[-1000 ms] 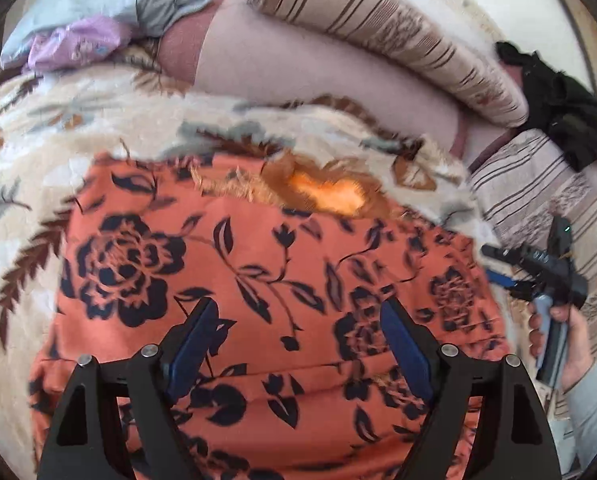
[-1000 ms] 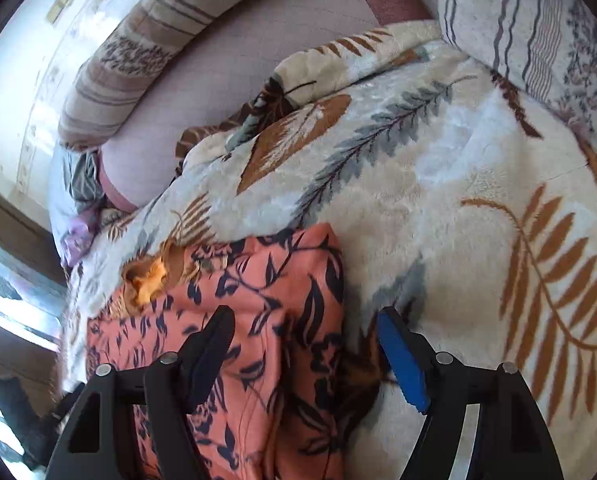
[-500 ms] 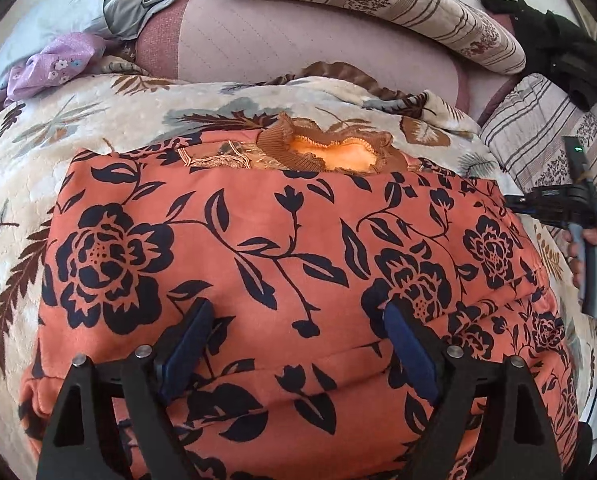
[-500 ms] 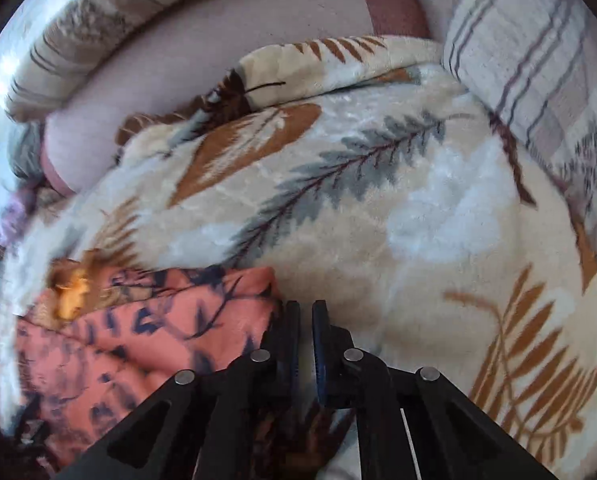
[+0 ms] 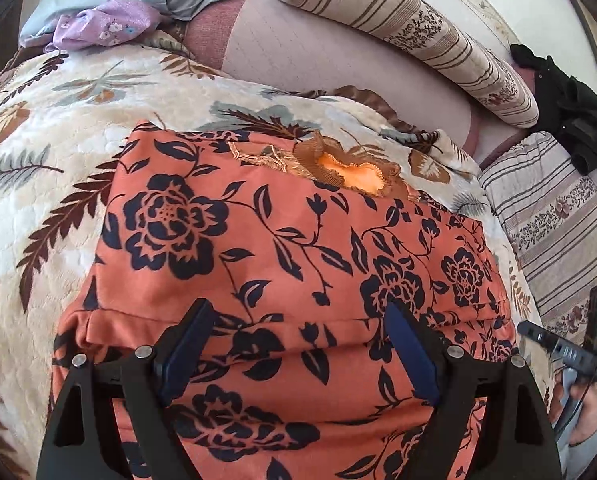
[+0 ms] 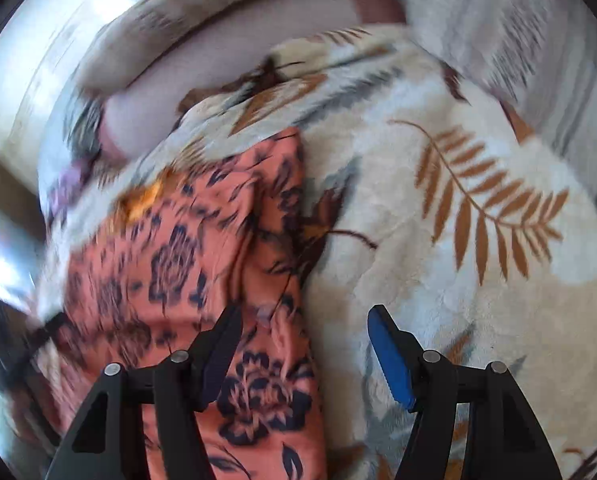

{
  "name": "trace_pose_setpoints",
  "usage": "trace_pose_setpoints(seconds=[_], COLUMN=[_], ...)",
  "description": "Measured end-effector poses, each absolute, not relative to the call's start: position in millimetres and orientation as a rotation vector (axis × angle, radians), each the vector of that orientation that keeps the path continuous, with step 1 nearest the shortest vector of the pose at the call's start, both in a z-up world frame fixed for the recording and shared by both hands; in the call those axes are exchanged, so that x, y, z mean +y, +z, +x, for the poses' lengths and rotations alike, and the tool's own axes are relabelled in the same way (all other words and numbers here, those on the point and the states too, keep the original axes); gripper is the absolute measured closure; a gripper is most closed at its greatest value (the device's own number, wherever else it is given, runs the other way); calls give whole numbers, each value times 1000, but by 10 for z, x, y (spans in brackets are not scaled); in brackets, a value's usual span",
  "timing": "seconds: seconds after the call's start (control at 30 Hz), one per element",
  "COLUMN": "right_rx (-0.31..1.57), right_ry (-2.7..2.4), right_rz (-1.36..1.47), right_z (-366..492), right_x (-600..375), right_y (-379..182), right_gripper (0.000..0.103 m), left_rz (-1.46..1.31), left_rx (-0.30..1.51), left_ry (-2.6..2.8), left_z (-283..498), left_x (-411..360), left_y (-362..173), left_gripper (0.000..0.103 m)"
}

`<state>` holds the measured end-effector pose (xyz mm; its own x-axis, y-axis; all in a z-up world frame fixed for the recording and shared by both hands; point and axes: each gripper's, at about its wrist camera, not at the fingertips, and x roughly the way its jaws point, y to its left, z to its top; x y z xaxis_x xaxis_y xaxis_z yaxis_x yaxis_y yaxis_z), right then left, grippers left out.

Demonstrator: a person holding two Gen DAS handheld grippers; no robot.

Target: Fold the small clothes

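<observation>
An orange garment with dark blue flowers (image 5: 290, 248) lies folded on a cream leaf-patterned blanket (image 5: 58, 184), a frilled orange collar at its far edge. My left gripper (image 5: 298, 320) hovers open over the near fold, with cloth below the fingers but nothing pinched. The right wrist view is blurred by motion. In it the garment (image 6: 186, 264) fills the lower left, and my right gripper (image 6: 304, 316) straddles its right edge. Those jaws are opening, and the pads do not press the cloth. A person's hand (image 5: 582, 404) holds the right tool at the left view's right border.
A striped bolster (image 5: 410, 28) and a pink cushion (image 5: 318, 60) lie behind the blanket. Lilac and grey-blue clothes (image 5: 106, 24) sit piled at the far left. A black object (image 5: 570, 120) and a striped cushion (image 5: 558, 216) are on the right.
The right gripper shut half a second ago beside the garment's edge, then opened again and swung over that edge. In the left view its tool dropped toward the lower right. The left gripper shifted slightly.
</observation>
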<state>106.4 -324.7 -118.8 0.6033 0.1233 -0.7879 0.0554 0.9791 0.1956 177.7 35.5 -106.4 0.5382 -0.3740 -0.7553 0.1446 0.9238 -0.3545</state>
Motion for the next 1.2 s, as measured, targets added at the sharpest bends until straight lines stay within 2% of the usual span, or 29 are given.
trace_pose_setpoints(seconds=[0.1, 0.17, 0.23, 0.33, 0.47, 0.73, 0.87, 1.0, 1.13, 1.17, 1.2], right_rx=[873, 838, 828, 927, 1073, 904, 899, 861, 946, 960, 980], right_ry=[41, 40, 40, 194, 524, 376, 310, 349, 305, 303, 307], right_rz=[-95, -193, -223, -81, 60, 414, 646, 641, 621, 626, 618], right_z=[1015, 1095, 1259, 1388, 1189, 1193, 1312, 1419, 1821, 1895, 1966], right_x=[-2801, -2663, -2661, -2731, -2682, -3401, -3740, -3611, -3497, -3455, -3418], right_y=[-1173, -1151, -1185, -1349, -1454, -1199, -1326, -1213, -1337, -1349, -1371], right_gripper=[37, 46, 47, 65, 65, 64, 63, 63, 63, 64, 69], left_rz=[-270, -274, -265, -255, -246, -230, -210, -209, -223, -220, -214], left_rx=[970, 969, 967, 971, 974, 973, 978, 990, 986, 981, 976], left_ry=[-311, -320, -328, -331, -335, -399, -418, -408, -400, -399, -397], left_z=[1795, 1793, 1790, 1787, 1815, 1918, 1908, 1915, 1883, 1873, 1863], left_x=[359, 347, 326, 311, 311, 28, -41, -30, 53, 83, 122], left_y=[-1090, -1079, -1070, -1084, -1116, -1078, -1075, -1118, -1105, -1091, -1078], left_gripper=[16, 16, 16, 16, 16, 16, 16, 16, 16, 16, 16])
